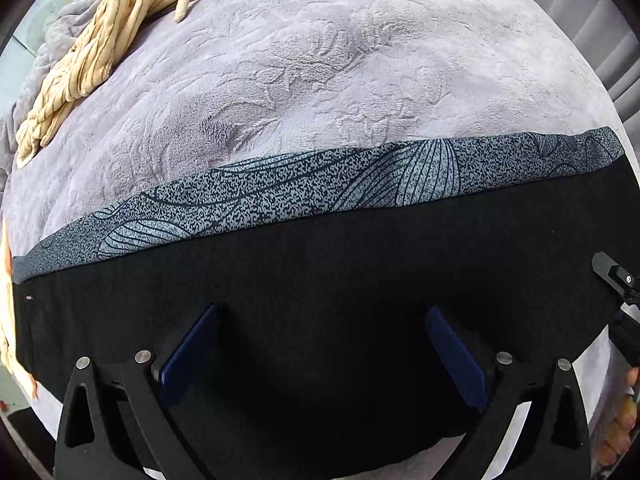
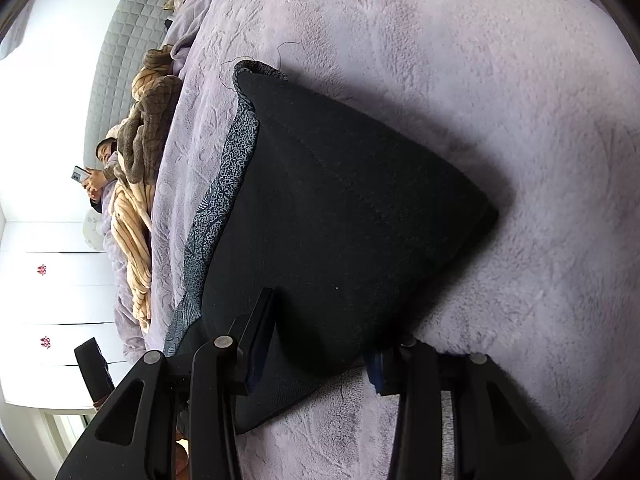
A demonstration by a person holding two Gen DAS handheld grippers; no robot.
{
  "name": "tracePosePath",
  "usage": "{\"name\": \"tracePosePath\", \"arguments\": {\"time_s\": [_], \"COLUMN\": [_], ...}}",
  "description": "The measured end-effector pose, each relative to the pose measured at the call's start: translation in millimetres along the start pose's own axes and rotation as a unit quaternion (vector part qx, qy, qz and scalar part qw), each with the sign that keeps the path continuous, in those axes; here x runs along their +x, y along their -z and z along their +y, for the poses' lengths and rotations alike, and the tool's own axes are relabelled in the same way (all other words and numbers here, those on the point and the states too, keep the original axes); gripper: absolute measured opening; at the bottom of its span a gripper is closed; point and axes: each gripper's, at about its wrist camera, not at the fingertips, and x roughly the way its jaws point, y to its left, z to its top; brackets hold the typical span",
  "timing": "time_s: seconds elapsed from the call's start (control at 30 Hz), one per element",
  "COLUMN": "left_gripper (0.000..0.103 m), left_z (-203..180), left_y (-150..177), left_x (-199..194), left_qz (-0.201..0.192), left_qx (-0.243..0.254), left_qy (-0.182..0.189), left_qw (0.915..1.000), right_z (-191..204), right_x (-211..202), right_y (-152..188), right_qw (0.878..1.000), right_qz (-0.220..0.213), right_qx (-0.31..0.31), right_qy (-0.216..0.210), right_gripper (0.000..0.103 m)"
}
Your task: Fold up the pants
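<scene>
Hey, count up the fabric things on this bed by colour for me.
Black: 1, the pants
Lavender: 1, the plush bedspread
Tan and brown striped: 1, the bunched blanket
Total: 3

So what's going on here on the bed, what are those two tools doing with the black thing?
A person with tongs in each hand is folding black pants on a lavender blanket. The pants lie flat, with a patterned grey band showing along the far edge. The left tongs are open over the fabric. The right tongs are also open, straddling a corner of the pants, gripping nothing.
</scene>
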Motion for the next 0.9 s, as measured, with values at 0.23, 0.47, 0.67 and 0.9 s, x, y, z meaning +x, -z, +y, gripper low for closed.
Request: {"name": "tracePosePath", "arguments": {"time_s": [0.23,0.47,0.67,0.9], "left_gripper": [0.103,0.103,0.103,0.103], "left_z": [-24.3,-41.3,-48.6,-22.7], "left_y": [21.0,39.8,46.6,29.6], "left_x": [-14.1,-6.8,-6.5,-41.4], "left_qz": [0.012,-0.006,-0.019,-0.073], "left_qx": [-0.002,0.032,0.048,-0.003], "left_qy": [0.012,-0.002,-0.009,0.013], "left_qw": [0.9998,0.9995,0.9986,0.9972], "right_z": [-0.3,-1.5,21.3,88.3], "right_x": [0.1,0.4,-13.0,-41.4], "right_y": [-1.5,-2.5,1.1,28.6], "right_qw": [1.000,1.000,0.999,0.984], "right_qz": [-0.001,0.004,-0.010,-0.055], "right_qx": [0.000,0.000,-0.032,-0.155], "right_qy": [-0.002,-0.003,0.029,0.068], "right_gripper": [0.044,0.044,0.020,0.016]}}
